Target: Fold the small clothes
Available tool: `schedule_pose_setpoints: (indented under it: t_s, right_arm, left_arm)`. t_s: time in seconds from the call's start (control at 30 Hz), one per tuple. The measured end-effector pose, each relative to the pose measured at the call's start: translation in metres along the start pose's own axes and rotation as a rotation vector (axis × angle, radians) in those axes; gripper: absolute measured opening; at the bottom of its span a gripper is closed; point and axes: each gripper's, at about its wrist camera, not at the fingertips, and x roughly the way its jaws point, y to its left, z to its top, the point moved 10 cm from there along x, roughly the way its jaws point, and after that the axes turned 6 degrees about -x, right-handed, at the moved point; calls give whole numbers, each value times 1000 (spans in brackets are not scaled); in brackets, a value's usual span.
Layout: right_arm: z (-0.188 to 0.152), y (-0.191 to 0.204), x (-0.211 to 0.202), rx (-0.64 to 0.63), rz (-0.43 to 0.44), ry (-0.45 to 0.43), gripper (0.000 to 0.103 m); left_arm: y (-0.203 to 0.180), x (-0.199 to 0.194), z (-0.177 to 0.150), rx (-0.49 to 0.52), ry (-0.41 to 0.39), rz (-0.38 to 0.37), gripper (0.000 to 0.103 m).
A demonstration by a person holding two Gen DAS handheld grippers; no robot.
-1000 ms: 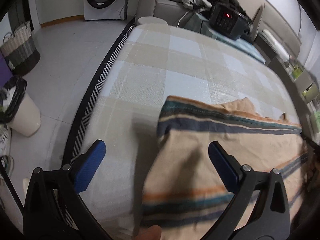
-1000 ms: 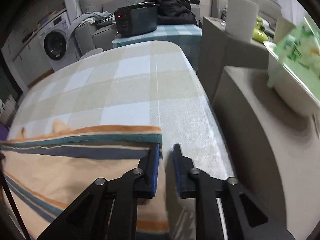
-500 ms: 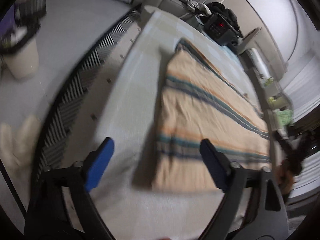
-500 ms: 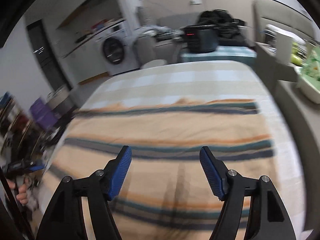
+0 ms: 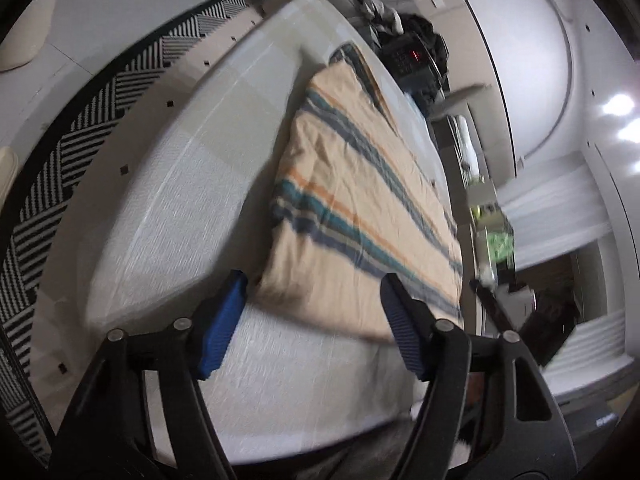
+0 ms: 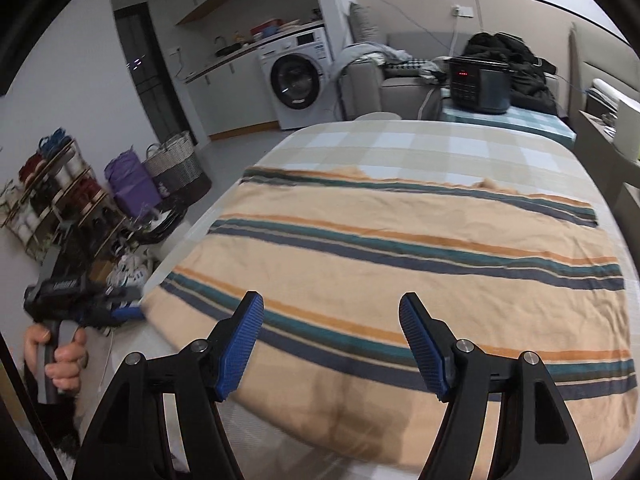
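Striped cloth (image 6: 400,272) is lying flat on the counter (image 5: 168,216) ahead of both released grippers, left gripper (image 5: 312,320) and right gripper (image 6: 332,344), risking a skewed, bunched fold if either is pinching only the top layer.

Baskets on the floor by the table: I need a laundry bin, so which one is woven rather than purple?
The woven basket with handles, pale on top and dark below, standing nearer the washing machine. The purple one sits beside it, nearer the shelf rack.
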Motion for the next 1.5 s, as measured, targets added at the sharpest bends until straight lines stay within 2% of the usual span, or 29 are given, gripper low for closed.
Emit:
schedule_pose_setpoints:
  t_s: [0.03, 0.07, 0.1, 0.2, 0.23, 0.33, 0.37, 0.5, 0.57, 0.6, 0.63, 0.67, 0.7, 0.73, 0.77, 0.83, 0.9, 0.97, 1.1, 1.3, 1.5]
  right_arm:
    - [-2, 4, 2, -4, 6, 6, 72]
    - [-4, 9, 7, -10, 17, 17, 72]
    - [-7, 18, 13, -17, 32, 29, 72]
    - [-12, 39, 27, -64, 74, 57, 72]
    - [-13, 51, 34, -86, 100, 68, 75]
    - [-21, 101, 60, -149, 250, 123, 76]
    - [-22, 114, 65, -169, 268, 122, 76]
    - [-21, 159, 88, -266, 279, 104, 76]
    - [-16, 169, 100, -322, 218, 78, 72]
    - [-13, 171, 107, -338, 189, 68, 57]
    - [-11, 172, 111, -343, 173, 63, 26]
    - [-8, 168, 118, -318, 145, 61, 15]
    - [-5, 163, 121, -274, 150, 65, 8]
    - [-1, 159, 122, -223, 167, 59, 7]
    - [4, 148, 120, -144, 179, 33, 7]
    - [10, 135, 114, -73, 182, -2, 7]
    - [16, 123, 105, -3, 207, -34, 7]
    - [23, 113, 100, 43, 206, -59, 7]
    - [24, 113, 98, 62, 235, -46, 7]
    - [25, 116, 93, 44, 250, -44, 7]
    - [22, 121, 93, -14, 246, -40, 7]
  left_arm:
    - [1, 3, 4, -3, -27, 18, 39]
    - [1, 7, 10, 0, -60, 49, 16]
    - [0, 12, 16, 6, -78, 53, 7]
    - [-14, 6, 20, 32, -150, 14, 6]
    - [-21, 1, 20, 52, -166, -1, 6]
    - [-43, -12, 22, 96, -199, -37, 6]
    - [-48, -15, 22, 104, -201, -44, 6]
    - [-66, -22, 22, 114, -203, -83, 6]
    - [-73, -21, 23, 125, -199, -87, 6]
    - [-76, -20, 24, 131, -198, -84, 6]
    - [-77, -20, 24, 140, -197, -79, 6]
    - [-78, -19, 23, 156, -193, -71, 6]
    - [-78, -17, 23, 166, -185, -59, 6]
    - [-76, -16, 22, 165, -182, -37, 6]
    - [-71, -16, 23, 154, -181, -13, 8]
    - [-62, -18, 24, 130, -178, -5, 20]
    - [-52, -22, 29, 104, -196, -20, 53]
    - [-44, -24, 35, 66, -212, -56, 64]
    - [-34, -10, 51, -46, -144, -185, 66]
    - [-35, 25, 87, -108, -89, -238, 71]
    - [-38, 67, 105, -173, -5, -278, 71]
